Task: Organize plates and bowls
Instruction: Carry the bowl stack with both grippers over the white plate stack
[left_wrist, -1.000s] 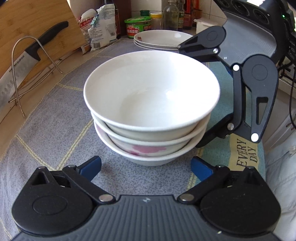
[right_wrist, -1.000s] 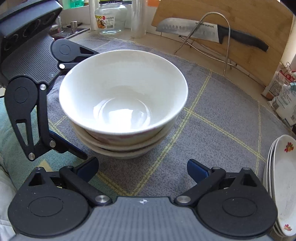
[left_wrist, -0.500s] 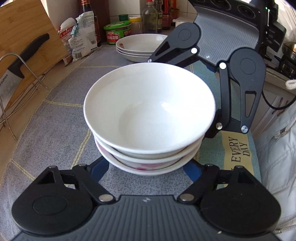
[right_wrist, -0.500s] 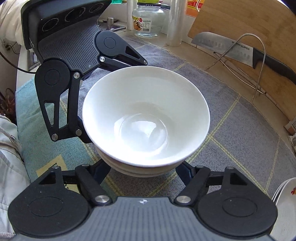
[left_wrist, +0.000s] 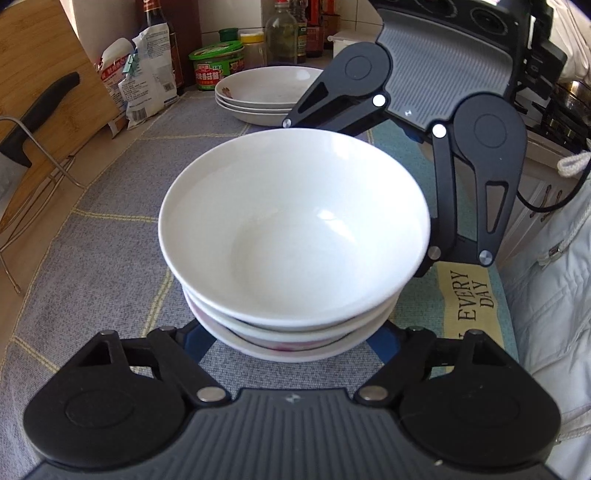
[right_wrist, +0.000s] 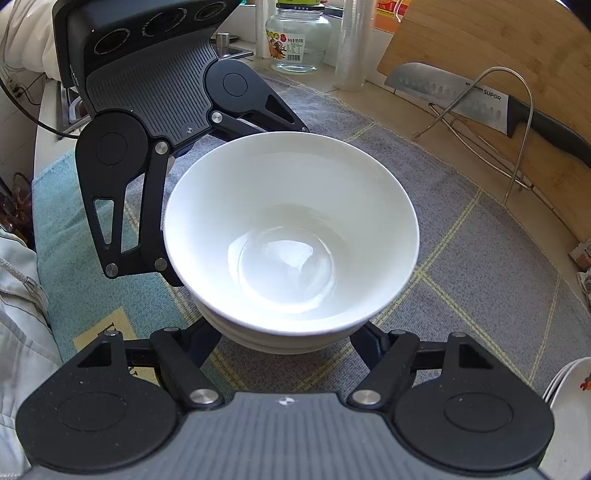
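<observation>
Three white bowls are nested in one stack (left_wrist: 295, 229) on the grey mat, and the lowest has a pink pattern. My left gripper (left_wrist: 290, 343) is shut on the bottom of the stack, its blue pads tucked under the rims. From the opposite side my right gripper (right_wrist: 286, 341) holds the same stack (right_wrist: 291, 229) low down, with its jaws drawn in against the lowest bowl. Each gripper's black fingers (left_wrist: 439, 206) (right_wrist: 151, 206) show behind the bowls in the other's view. A stack of shallow plates (left_wrist: 269, 92) (right_wrist: 569, 398) sits farther along the mat.
A wooden cutting board (right_wrist: 517, 55) leans behind a wire rack (right_wrist: 517, 122) holding a large knife (right_wrist: 480, 99). Food bags (left_wrist: 147, 81), a green tub (left_wrist: 218, 64) and bottles (left_wrist: 280, 33) line the back. A teal "EVERY DAY" mat (left_wrist: 469, 299) and a person's pale clothing (left_wrist: 554, 295) lie at the counter edge.
Both grippers' jaws went from wide apart to closed in on the base of the bowl stack. Both views rolled slightly, and the bowls now sit closer in each.
</observation>
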